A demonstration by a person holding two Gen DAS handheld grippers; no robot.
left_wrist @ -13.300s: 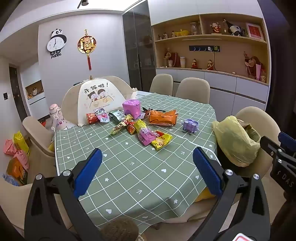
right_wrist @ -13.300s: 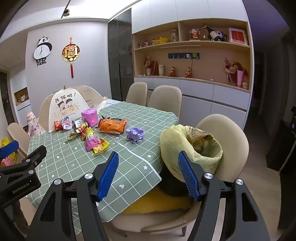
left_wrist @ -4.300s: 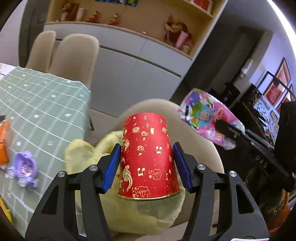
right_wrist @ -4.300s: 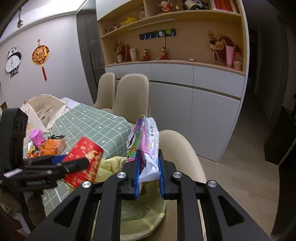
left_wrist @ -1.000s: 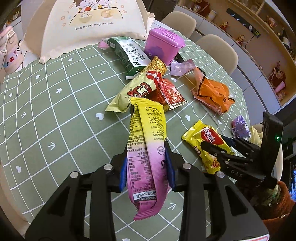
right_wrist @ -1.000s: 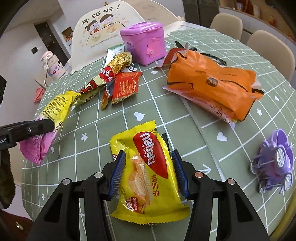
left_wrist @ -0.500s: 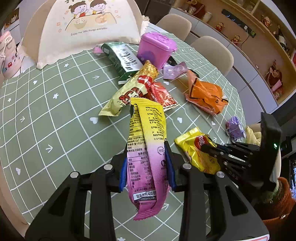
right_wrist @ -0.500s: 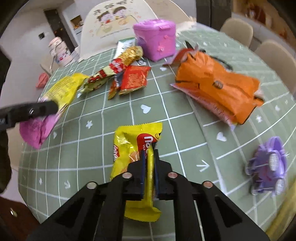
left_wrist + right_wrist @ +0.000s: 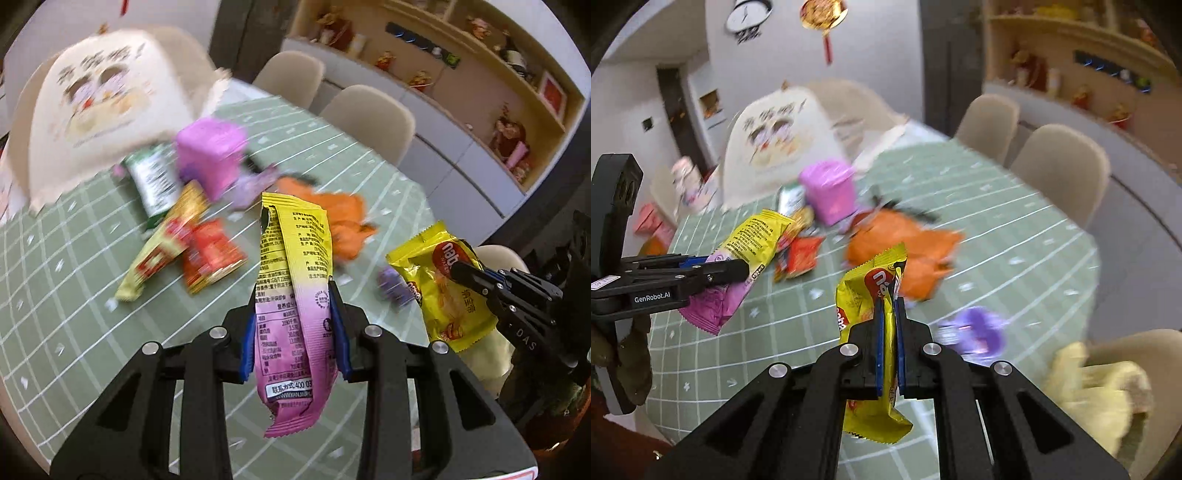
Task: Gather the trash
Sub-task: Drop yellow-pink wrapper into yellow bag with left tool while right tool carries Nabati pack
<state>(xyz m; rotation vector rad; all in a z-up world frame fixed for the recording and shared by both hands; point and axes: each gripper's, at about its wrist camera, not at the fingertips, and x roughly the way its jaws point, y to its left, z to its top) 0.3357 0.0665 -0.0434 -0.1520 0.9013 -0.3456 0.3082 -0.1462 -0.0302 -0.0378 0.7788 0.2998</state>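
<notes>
My left gripper [image 9: 293, 295] is shut on a long yellow-and-pink snack wrapper [image 9: 295, 266] and holds it above the green checked table [image 9: 74, 295]. The same wrapper shows in the right wrist view [image 9: 738, 266]. My right gripper [image 9: 890, 302] is shut on a yellow wafer packet [image 9: 871, 295], lifted off the table; it also shows in the left wrist view [image 9: 443, 280]. The yellow trash bag [image 9: 1089, 391] hangs on a chair at the lower right.
On the table lie an orange bag [image 9: 908, 251], a red packet [image 9: 210, 254], a yellow-red wrapper [image 9: 159, 247], a green packet [image 9: 155, 184], a pink box [image 9: 210, 147] and a purple toy [image 9: 975, 332]. A cream food cover [image 9: 103, 103] stands behind. Beige chairs surround the table.
Both grippers have lifted with their wrappers and swung right towards the trash bag. The yellow wafer packet has come up off the table. The view is blurred by motion.
</notes>
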